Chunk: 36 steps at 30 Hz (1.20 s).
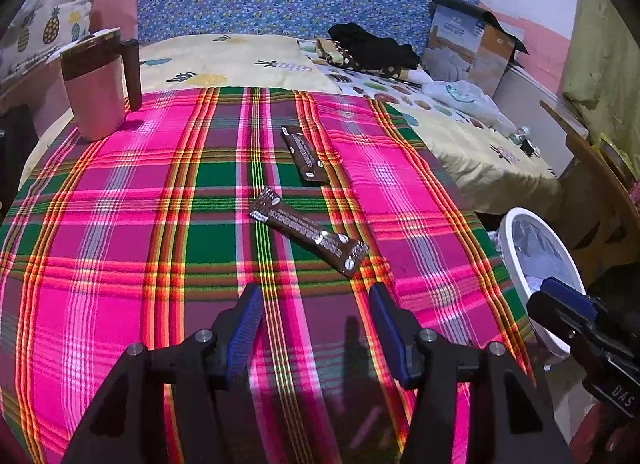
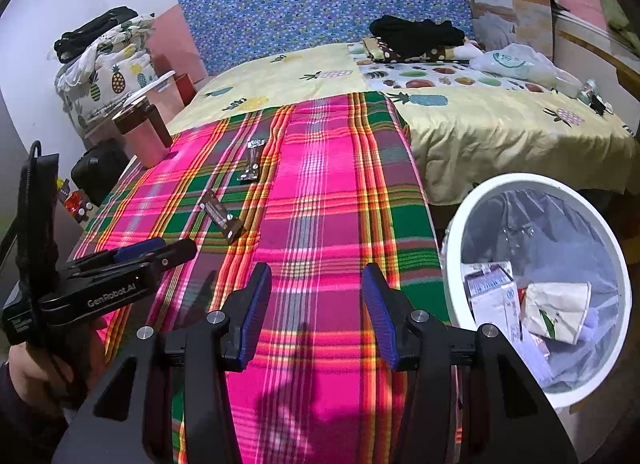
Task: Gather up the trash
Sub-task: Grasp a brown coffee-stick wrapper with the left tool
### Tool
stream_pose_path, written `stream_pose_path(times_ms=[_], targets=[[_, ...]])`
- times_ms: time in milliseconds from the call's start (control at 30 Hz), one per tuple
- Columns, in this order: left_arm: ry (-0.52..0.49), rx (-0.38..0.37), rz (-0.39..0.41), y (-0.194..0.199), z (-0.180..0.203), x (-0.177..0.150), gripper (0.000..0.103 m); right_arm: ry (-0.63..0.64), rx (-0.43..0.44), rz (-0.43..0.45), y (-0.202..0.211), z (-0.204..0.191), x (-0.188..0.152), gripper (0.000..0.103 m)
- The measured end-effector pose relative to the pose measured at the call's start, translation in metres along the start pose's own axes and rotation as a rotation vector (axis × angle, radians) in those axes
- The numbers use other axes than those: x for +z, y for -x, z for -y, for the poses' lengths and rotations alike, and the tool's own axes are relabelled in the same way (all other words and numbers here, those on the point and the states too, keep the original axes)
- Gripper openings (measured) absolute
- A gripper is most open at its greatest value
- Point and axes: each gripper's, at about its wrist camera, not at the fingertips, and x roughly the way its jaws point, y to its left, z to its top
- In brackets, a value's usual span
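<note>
Two brown snack wrappers lie on the pink plaid cloth [image 1: 120, 223]. The near wrapper [image 1: 308, 236] rests just beyond my left gripper [image 1: 316, 304], whose blue pads stand open and empty. The far wrapper [image 1: 306, 153] lies flat further back. In the right wrist view the same near wrapper [image 2: 222, 213] and far wrapper [image 2: 252, 159] show up left of centre. My right gripper [image 2: 316, 284] hovers open over the cloth with nothing between its fingers. The white trash bin [image 2: 452, 264] stands at the right with cartons and paper inside. A hand holds the left gripper [image 2: 160, 250] at the left.
A pink mug with a brown lid [image 1: 98, 83] stands at the cloth's far left corner. Black clothes [image 1: 372, 47], a cardboard box [image 1: 472, 43] and a plastic bag [image 1: 460, 95] lie on the yellow bedsheet behind. A wooden chair [image 1: 592, 167] is to the right of the bin [image 1: 516, 248].
</note>
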Motion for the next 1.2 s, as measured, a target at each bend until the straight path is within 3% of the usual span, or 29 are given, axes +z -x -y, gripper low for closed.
stream_pose_path(times_ms=[300, 633, 800, 933, 1000, 1200], targets=[[0.049, -0.007, -0.022, -0.029, 0.002, 0.018, 0.055, 0.000, 0.001, 0.006, -0.009, 0.006, 0.009, 0.048], [0.089, 0.059, -0.049, -0.053, 0.008, 0.027, 0.055, -0.007, -0.002, 0.009, -0.016, 0.011, 0.016, 0.048], [0.038, 0.103, -0.044, -0.060, 0.015, 0.030, 0.055, -0.004, -0.038, 0.028, -0.013, 0.011, 0.017, 0.048], [-0.016, 0.127, -0.050, -0.058, 0.013, 0.029, 0.040, -0.012, -0.052, 0.024, -0.012, 0.013, 0.017, 0.048], [-0.037, 0.122, -0.054, -0.056, 0.008, 0.029, 0.037, -0.015, -0.044, 0.017, -0.013, 0.013, 0.018, 0.048], [-0.081, 0.139, -0.052, -0.049, -0.012, 0.029, 0.036, -0.049, -0.031, 0.011, -0.012, 0.013, 0.021, 0.048]])
